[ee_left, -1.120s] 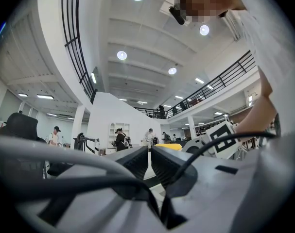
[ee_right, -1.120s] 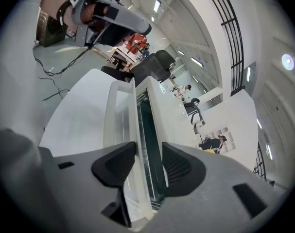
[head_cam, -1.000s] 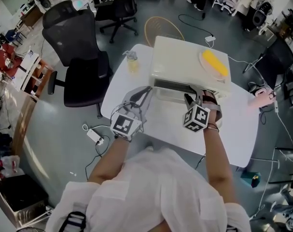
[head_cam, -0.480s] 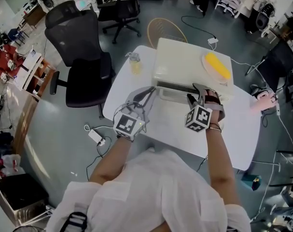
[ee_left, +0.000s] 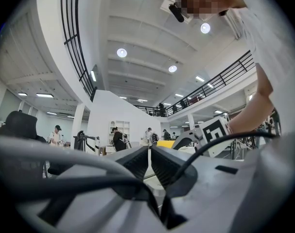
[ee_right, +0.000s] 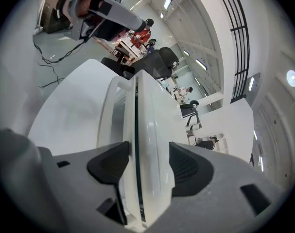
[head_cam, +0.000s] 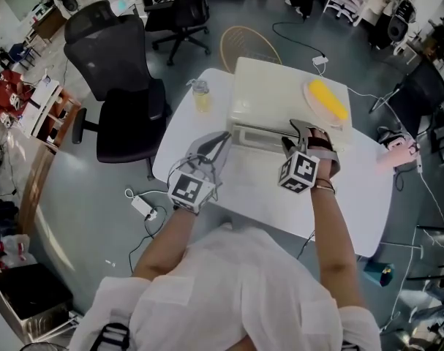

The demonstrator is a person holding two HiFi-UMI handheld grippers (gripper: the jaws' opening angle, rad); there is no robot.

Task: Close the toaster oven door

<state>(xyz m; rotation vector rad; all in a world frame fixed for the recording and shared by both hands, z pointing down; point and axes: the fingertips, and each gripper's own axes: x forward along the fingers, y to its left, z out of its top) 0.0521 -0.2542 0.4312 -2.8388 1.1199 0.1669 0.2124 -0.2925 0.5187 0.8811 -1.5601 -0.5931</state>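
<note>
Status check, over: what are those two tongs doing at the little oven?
Left tongs shut, empty. Right tongs just opening, straddling oven door. Door looks closed. Nothing blocking.

Premises are presenting as an open office-lab hall: swivel chairs are standing about, cables are trailing over the floor, a railed mezzanine overlooking.

A yellow-filled bottle stands on the far left corner of my white table; a black office chair sits beside its left edge.
</note>
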